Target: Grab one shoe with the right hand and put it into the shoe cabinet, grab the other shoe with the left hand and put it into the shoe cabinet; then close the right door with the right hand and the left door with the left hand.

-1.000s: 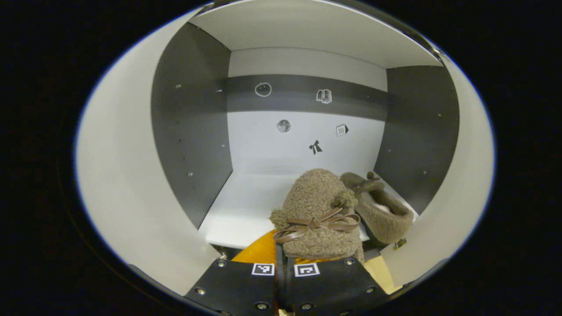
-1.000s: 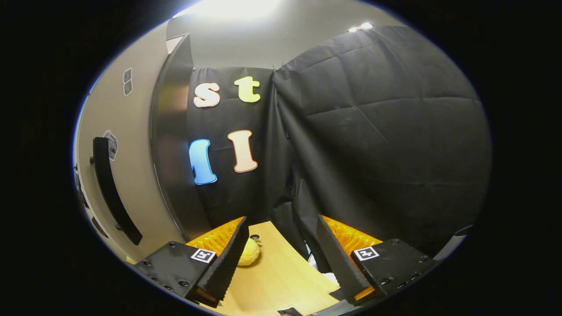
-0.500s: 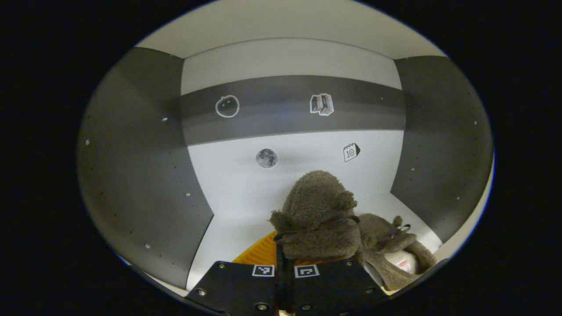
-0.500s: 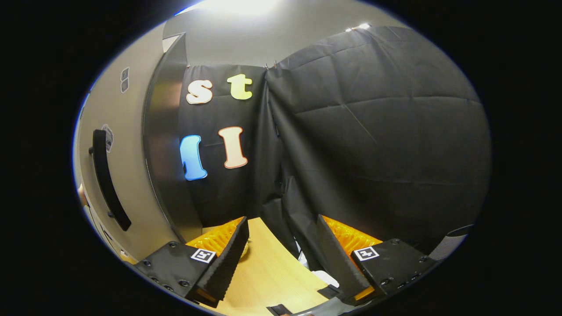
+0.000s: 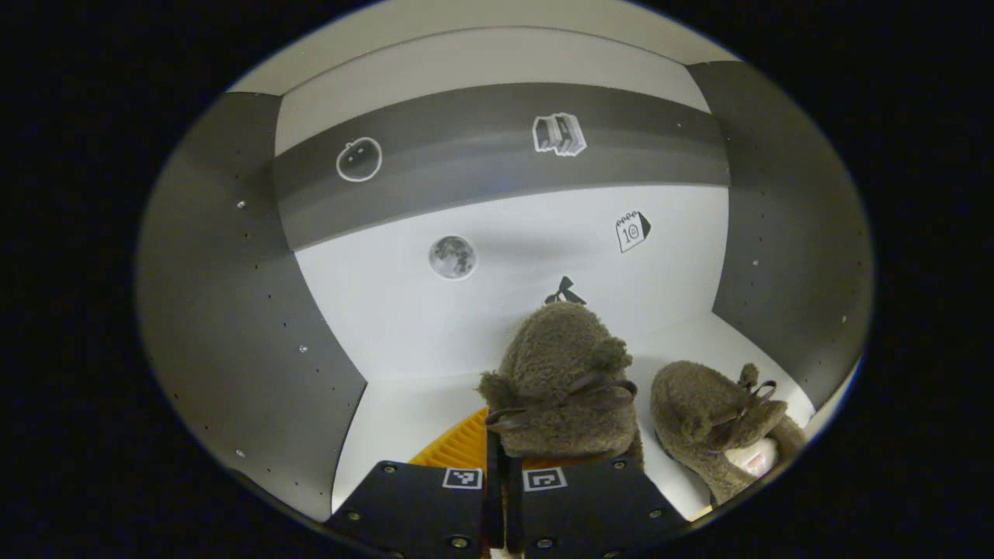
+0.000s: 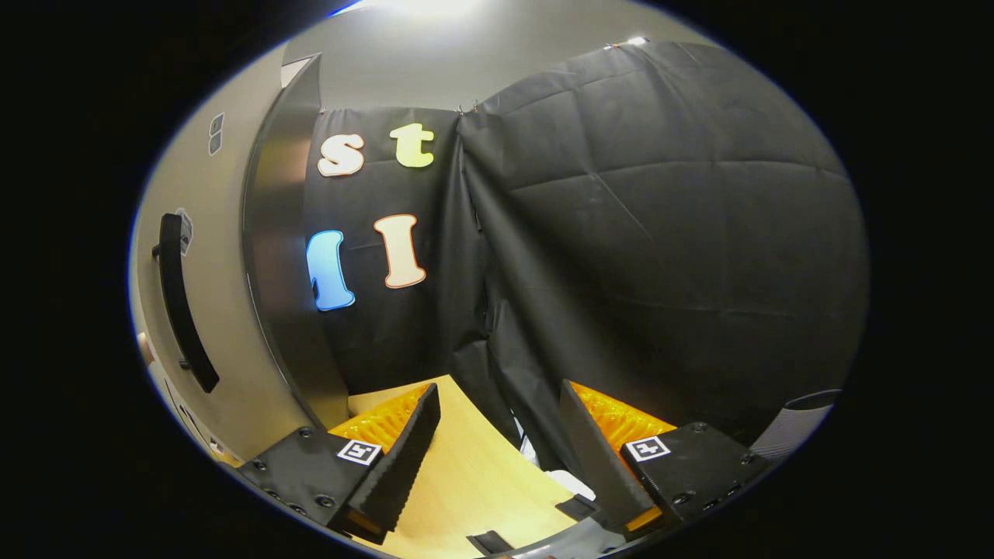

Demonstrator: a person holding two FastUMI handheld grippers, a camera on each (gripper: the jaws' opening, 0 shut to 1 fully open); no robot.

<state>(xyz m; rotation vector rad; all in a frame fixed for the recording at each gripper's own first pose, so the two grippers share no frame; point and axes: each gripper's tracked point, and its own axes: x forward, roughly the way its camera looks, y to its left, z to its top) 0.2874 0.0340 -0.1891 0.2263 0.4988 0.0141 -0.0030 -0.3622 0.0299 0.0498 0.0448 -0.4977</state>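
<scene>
Each gripper, left gripper point(image 5: 497, 466) and right gripper point(image 6: 497, 458), has two flat black plates with round screw heads at the 6 o'clock edge, each bearing a small square black-and-white marker; ribbed orange backing lies behind.

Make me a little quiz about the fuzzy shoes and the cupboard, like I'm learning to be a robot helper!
1. True or false: the left gripper grips a fuzzy brown shoe.
2. Where is the other shoe? A) on the cabinet floor B) on the wooden table C) in the right gripper
3. Fill in: the right gripper's fingers are ____.

Key: 1 true; 2 A; 3 open
</scene>
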